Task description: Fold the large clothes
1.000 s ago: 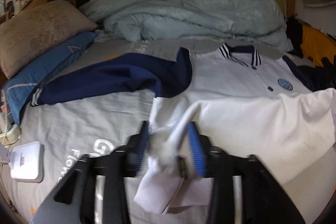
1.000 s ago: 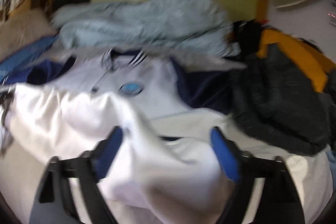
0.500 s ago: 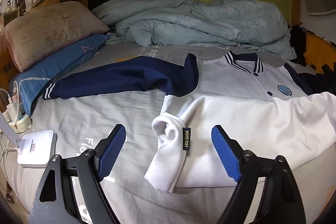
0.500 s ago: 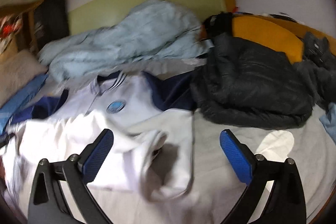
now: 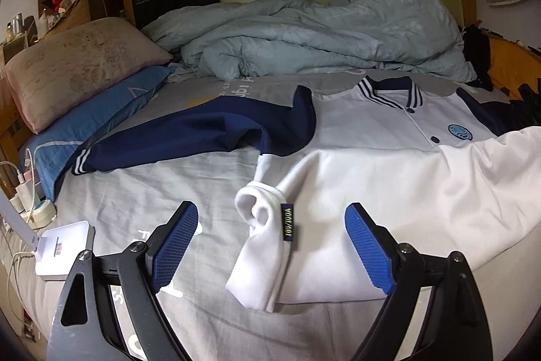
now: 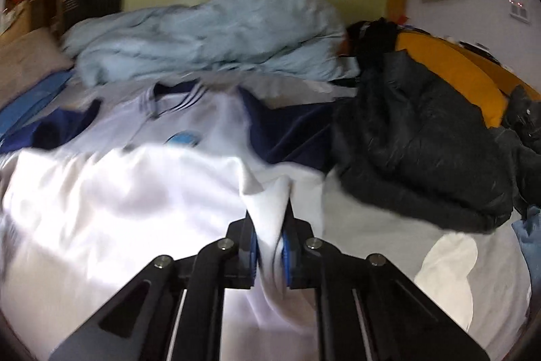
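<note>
grey bedsheet fills a wood-framed bed, with a crumpled pale blue duvet heaped at the far end; two pillows, one beige over one blue, sit at the left edge, beside a white charger box and cables; a dark padded coat crowds the right side against an orange cushion; one white jacket with navy sleeves lies spread across the middle, its hem doubled up toward the chest badge; the left gripper has just been opening, its jaws wide apart and off the cloth, with a bunched white corner and its size tag lying between them; the right gripper has just snapped together, pinching a fold of the jacket; the right view is blurred, the far sleeve partly hidden beneath the coat.
</note>
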`<state>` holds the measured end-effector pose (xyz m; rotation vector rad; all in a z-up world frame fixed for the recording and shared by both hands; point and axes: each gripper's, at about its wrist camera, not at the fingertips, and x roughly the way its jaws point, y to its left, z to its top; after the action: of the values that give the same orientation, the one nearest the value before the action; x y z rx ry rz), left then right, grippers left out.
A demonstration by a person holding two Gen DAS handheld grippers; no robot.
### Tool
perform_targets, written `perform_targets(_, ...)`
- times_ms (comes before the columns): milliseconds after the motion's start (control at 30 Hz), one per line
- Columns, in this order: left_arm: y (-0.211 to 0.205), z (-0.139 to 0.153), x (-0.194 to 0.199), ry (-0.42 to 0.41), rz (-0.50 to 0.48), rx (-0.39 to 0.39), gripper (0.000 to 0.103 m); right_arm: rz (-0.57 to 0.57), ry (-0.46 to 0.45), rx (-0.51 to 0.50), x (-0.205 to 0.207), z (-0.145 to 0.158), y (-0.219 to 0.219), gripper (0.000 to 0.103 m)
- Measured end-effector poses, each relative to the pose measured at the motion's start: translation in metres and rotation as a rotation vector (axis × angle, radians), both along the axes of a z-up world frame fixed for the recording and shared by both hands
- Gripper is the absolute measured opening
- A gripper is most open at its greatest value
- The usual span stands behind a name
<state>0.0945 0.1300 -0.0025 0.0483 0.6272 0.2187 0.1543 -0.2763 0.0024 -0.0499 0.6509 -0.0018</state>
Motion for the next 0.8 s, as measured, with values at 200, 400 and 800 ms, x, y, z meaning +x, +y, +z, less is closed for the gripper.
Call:
perform_targets(200, 0.009, -0.009, 0.007, 0.036, 0.027, -0.007, 0.088, -0.073, 0.164, -0.010, 0.058, -0.047, -0.014, 0.010)
perform_targets(400, 0.015, -0.003, 0.005, 0.014, 0.043, -0.024, 0.088, -0.096, 0.189, 0.033, 0.061, -0.053, -0.021, 0.011)
perform_targets(800, 0.020, 0.001, 0.000, 0.068, -0.009, -0.100, 0.049, -0.095, 0.063, 0.214, -0.004, 0.002, -0.049, 0.083)
